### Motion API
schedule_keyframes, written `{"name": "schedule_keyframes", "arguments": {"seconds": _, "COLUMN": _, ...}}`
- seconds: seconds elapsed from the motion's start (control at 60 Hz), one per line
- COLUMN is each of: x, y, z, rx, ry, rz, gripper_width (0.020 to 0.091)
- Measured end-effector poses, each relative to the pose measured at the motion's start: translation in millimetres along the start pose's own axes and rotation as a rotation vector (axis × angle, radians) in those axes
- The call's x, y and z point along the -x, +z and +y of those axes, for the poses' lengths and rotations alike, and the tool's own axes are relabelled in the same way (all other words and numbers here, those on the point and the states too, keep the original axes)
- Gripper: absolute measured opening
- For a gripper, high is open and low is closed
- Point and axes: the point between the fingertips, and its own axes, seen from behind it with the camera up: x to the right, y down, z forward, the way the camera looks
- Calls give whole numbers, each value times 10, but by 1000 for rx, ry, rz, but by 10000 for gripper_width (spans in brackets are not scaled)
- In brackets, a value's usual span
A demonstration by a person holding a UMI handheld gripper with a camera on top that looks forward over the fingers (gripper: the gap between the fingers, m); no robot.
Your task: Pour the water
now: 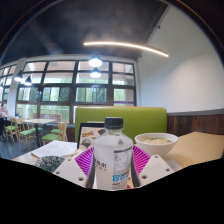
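You have the water bottle (112, 155) standing upright between the two fingers of the gripper (113, 162), and from how the purple pads (86, 160) hug its label on either side, the fingers look clenched on it, gripping at the middle of the body. The white cap (114, 125) looks to be on, though you cannot be sure from here, so check that before you count on any water leaving the bottle. The likely target is the pale bowl (156, 142) just beyond the right finger, sitting on the table (60, 149); it seems to hold something light-coloured already, but what it is cannot be told. To pour well, carry the bottle across so that its mouth sits over the middle of the bowl before you start any tilt, and keep it upright while you travel. Then roll your wrist slowly toward the bowl, letting the neck dip gradually, since a thin plastic bottle squeezed at its middle can gush if you press harder. Hold the grip steady, not tighter. Mind the patterned dish (50, 163) near the left finger as you turn.
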Motion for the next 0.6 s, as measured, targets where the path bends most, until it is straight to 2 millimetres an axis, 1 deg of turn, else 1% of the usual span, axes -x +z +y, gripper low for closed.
{"name": "schedule_keyframes", "arguments": {"seconds": 0.067, "x": -33, "y": -4, "z": 7, "rx": 1, "ry": -6, "rz": 6, "gripper_width": 602}}
{"name": "schedule_keyframes", "arguments": {"seconds": 0.117, "x": -39, "y": -7, "z": 140, "rx": 67, "ry": -11, "rz": 10, "gripper_width": 711}}
{"name": "schedule_keyframes", "arguments": {"seconds": 0.133, "x": -35, "y": -18, "z": 180, "rx": 89, "ry": -10, "rz": 10, "gripper_width": 758}}
{"name": "schedule_keyframes", "arguments": {"seconds": 0.15, "x": -34, "y": -35, "z": 200, "rx": 104, "ry": -8, "rz": 11, "gripper_width": 786}}
{"name": "schedule_keyframes", "arguments": {"seconds": 0.167, "x": -20, "y": -29, "z": 191, "rx": 113, "ry": -4, "rz": 7, "gripper_width": 795}}
{"name": "schedule_keyframes", "arguments": {"seconds": 0.183, "x": -10, "y": -93, "z": 186, "rx": 111, "ry": 1, "rz": 3, "gripper_width": 803}}
{"name": "schedule_keyframes", "arguments": {"seconds": 0.25, "x": 68, "y": -296, "z": 96, "rx": 103, "ry": 5, "rz": -11, "gripper_width": 797}}
{"name": "schedule_keyframes", "arguments": {"seconds": 0.3, "x": 87, "y": -496, "z": 26, "rx": 114, "ry": -13, "rz": -4, "gripper_width": 817}}
{"name": "schedule_keyframes", "arguments": {"seconds": 0.317, "x": 84, "y": -508, "z": -11, "rx": 115, "ry": -19, "rz": 1, "gripper_width": 821}}
{"name": "schedule_keyframes", "arguments": {"seconds": 0.45, "x": 80, "y": -1217, "z": -305, "rx": 99, "ry": -66, "rz": 40, "gripper_width": 830}}
{"name": "schedule_keyframes", "arguments": {"seconds": 0.467, "x": 82, "y": -1265, "z": -340, "rx": 94, "ry": -64, "rz": 40, "gripper_width": 829}}
{"name": "schedule_keyframes", "arguments": {"seconds": 0.55, "x": 187, "y": -1743, "z": -530, "rx": 66, "ry": -25, "rz": 23, "gripper_width": 834}}
{"name": "schedule_keyframes", "arguments": {"seconds": 0.6, "x": 250, "y": -2002, "z": -605, "rx": 56, "ry": 8, "rz": 11, "gripper_width": 833}}
